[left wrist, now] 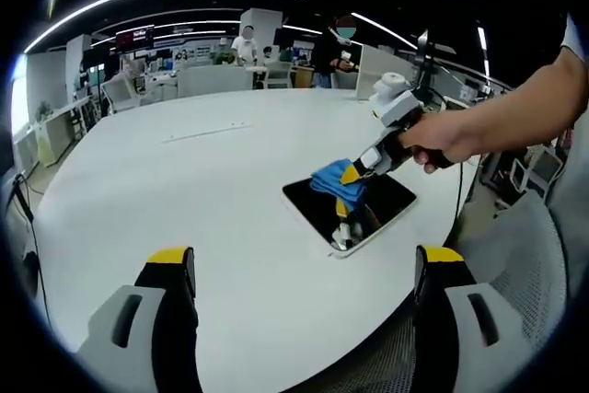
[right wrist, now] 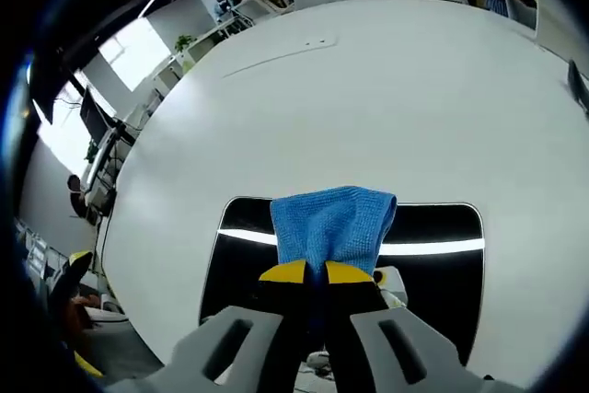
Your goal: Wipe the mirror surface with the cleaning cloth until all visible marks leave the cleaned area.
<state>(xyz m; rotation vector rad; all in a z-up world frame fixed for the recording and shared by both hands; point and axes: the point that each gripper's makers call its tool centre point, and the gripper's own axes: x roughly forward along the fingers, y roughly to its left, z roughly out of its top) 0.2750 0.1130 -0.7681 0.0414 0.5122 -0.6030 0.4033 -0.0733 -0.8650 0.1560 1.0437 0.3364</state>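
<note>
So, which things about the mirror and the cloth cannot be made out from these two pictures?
- Marks on the mirror: right gripper view, reflections mask any smudges.
- Glass under the cloth: covered by the cloth.
- Mirror's near edge: right gripper view, hidden behind the right tongs.
- Mirror surface: left gripper view, too small, partly behind the right tongs and cloth.

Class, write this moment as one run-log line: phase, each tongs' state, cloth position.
phase: wiping | right tongs: shut on blue cloth | cloth: on mirror | left tongs: open, above white table
</note>
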